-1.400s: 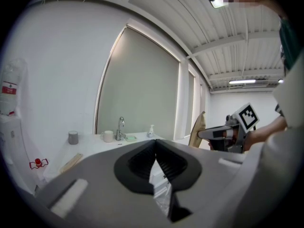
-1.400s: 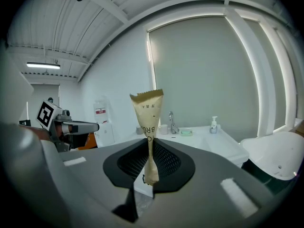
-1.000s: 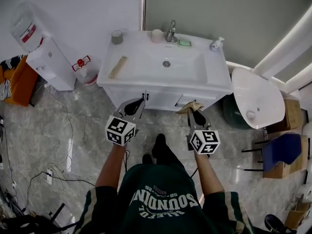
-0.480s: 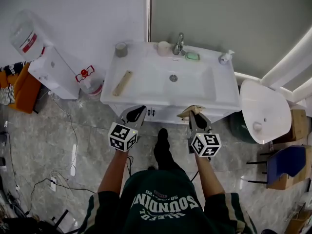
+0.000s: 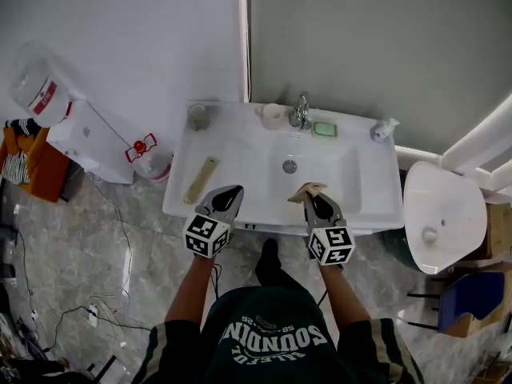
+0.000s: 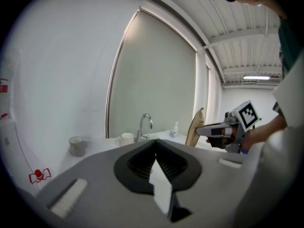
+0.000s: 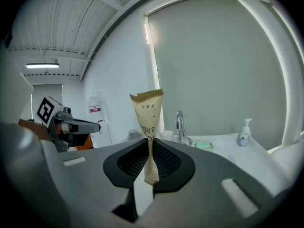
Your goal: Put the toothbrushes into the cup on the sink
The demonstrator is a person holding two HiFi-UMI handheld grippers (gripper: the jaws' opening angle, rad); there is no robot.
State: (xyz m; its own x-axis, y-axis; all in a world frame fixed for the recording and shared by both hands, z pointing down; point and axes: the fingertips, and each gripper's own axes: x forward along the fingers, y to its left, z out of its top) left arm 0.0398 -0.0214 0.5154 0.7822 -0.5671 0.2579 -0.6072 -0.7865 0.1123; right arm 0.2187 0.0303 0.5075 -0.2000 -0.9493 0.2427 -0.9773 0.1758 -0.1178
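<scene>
Now grips 1 paper-wrapped toothbrush upright in the right gripper, above the front edge of the sink. Holds the left gripper alongside, jaws pressed together on nothing. Leaves a 2nd wrapped toothbrush flat on its left side, apart from the grey cup behind

Bright even light, soft shadows, fisheye edges

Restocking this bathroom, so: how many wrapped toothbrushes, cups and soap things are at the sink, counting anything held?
Wrapped toothbrushes: 2, lying toothbrush, held toothbrush
Cups: 2, grey cup, white mug
Soap things: 2, green soap, pump bottle
Total: 6
</scene>
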